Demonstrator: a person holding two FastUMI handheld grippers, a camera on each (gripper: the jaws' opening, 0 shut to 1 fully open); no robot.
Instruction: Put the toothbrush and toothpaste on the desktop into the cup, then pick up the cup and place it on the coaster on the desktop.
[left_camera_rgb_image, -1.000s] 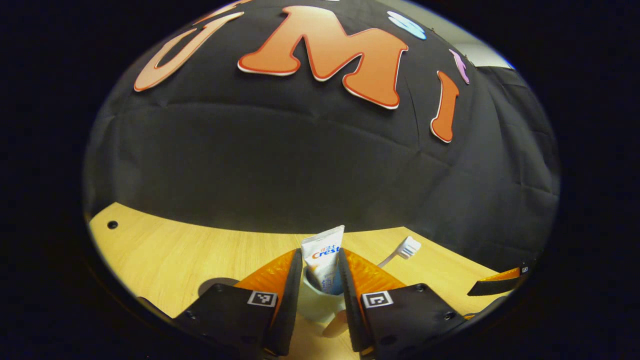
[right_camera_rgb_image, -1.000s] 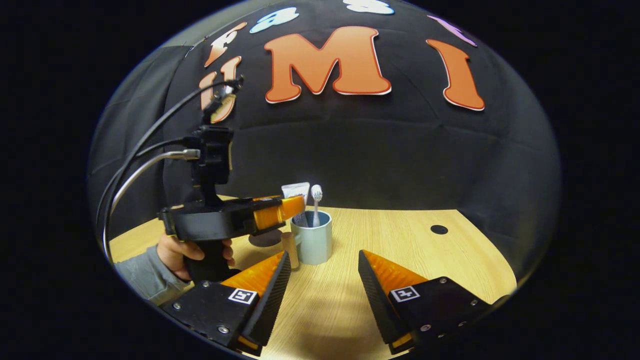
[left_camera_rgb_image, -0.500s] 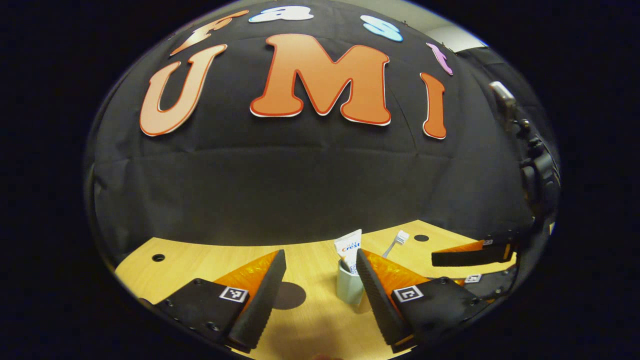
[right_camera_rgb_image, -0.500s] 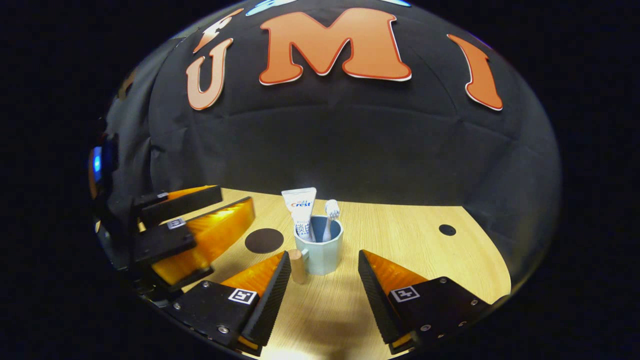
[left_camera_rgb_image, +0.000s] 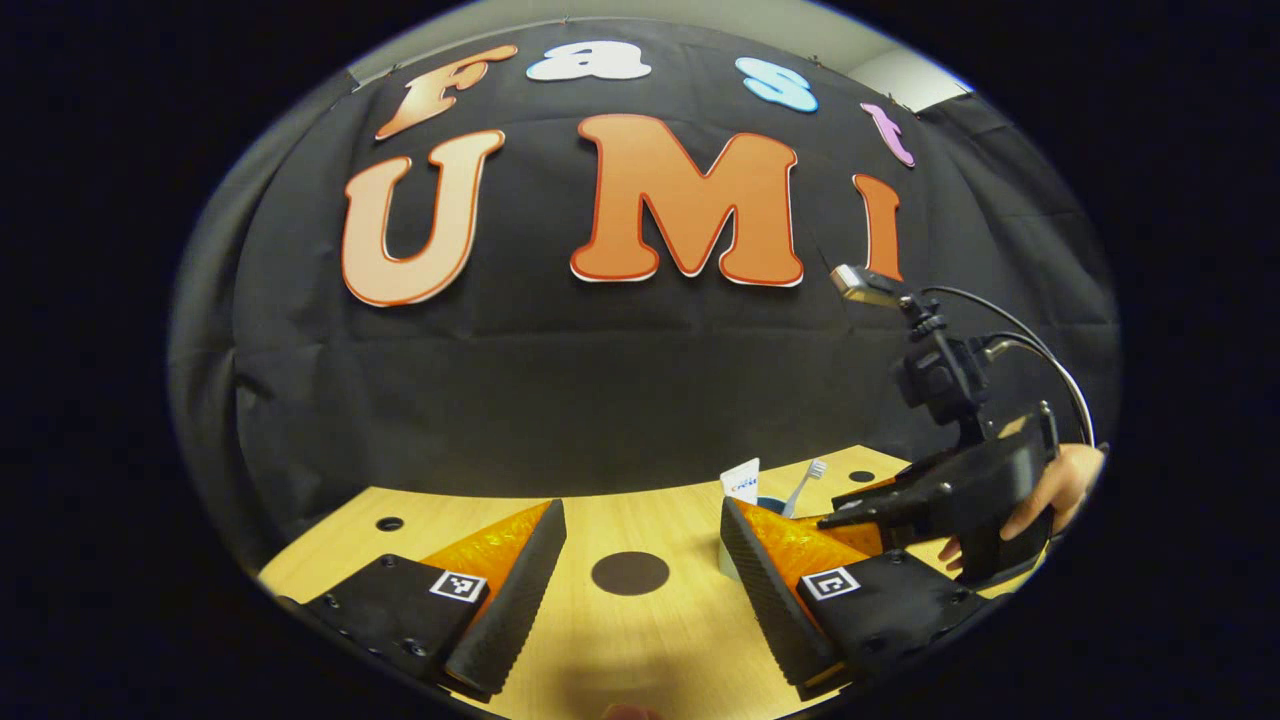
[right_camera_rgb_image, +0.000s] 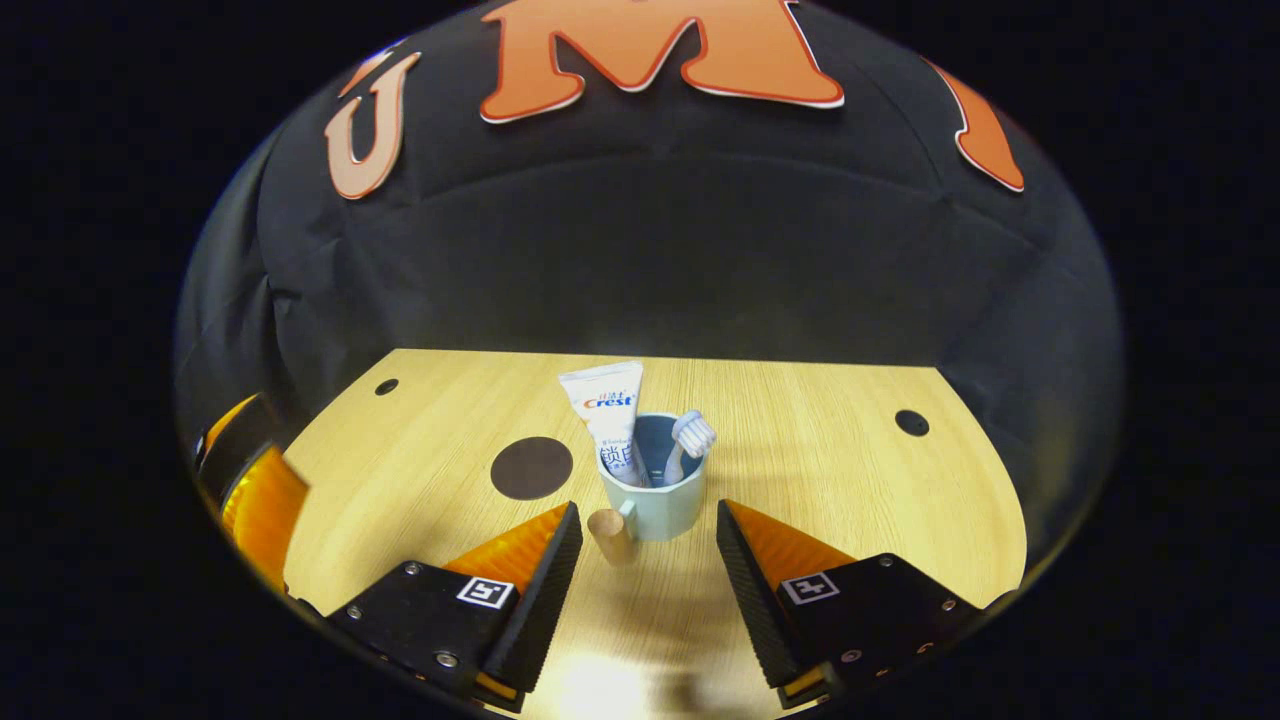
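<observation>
In the right gripper view we log, left to right: the left gripper (right_camera_rgb_image: 250, 495) at the desk's (right_camera_rgb_image: 850, 480) left edge; the dark round coaster (right_camera_rgb_image: 531, 467) on bare wood; the cup (right_camera_rgb_image: 655, 495) holding toothpaste (right_camera_rgb_image: 610, 415) and toothbrush (right_camera_rgb_image: 688, 440), wooden handle (right_camera_rgb_image: 610, 535) leftward, just ahead of the right gripper (right_camera_rgb_image: 640, 550), spread and empty. The left gripper's fingers, spread in the left gripper view, flank the coaster.

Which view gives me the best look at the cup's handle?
The right gripper view: the cup stands centred, handle unobstructed. In the left gripper view the cup is mostly hidden behind a finger, handle unseen.
</observation>
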